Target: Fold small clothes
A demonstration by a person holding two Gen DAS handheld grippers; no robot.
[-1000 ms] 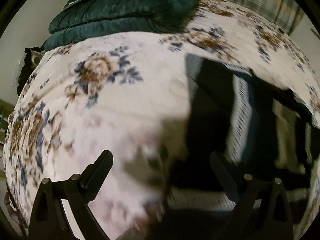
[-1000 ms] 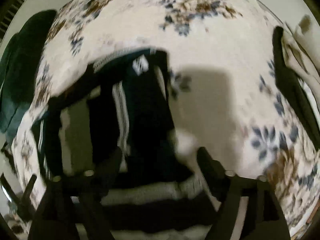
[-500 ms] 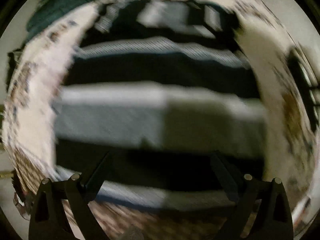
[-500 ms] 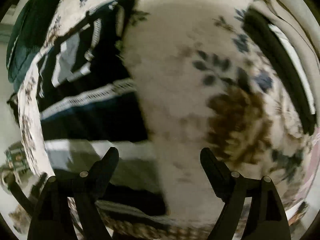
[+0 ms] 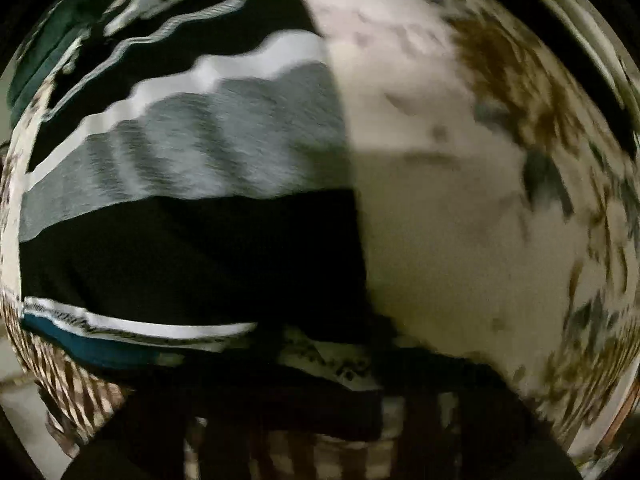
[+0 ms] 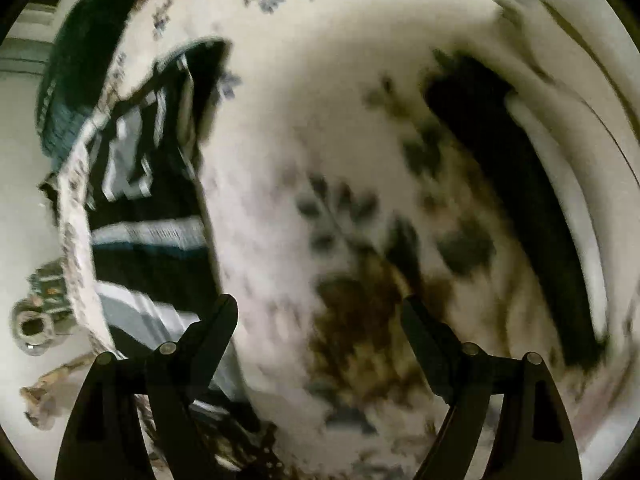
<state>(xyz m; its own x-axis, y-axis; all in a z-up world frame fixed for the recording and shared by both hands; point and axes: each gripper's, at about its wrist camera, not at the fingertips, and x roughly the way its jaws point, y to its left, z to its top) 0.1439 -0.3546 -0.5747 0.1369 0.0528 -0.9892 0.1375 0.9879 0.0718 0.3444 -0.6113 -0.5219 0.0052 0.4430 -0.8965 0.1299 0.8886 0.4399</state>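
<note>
A small striped garment, black with grey, white and teal bands, lies on a floral cream blanket. In the left wrist view the garment (image 5: 192,208) fills the left half, blurred by motion; dark shapes cover the bottom and my left gripper's fingers cannot be made out. In the right wrist view the garment (image 6: 148,216) lies at the left, and my right gripper (image 6: 320,320) is open and empty above the blanket (image 6: 320,128), to the right of the garment's edge.
A dark green quilt (image 6: 76,72) lies at the far left. A dark folded cloth with a white edge (image 6: 520,200) lies at the right of the blanket. The blanket's edge and floor clutter (image 6: 36,320) show at the left.
Both cameras have swung fast. The left view has moved from facing the garment squarely to its right edge, and its fingers have dropped out of sight. The right gripper has moved right, over bare blanket.
</note>
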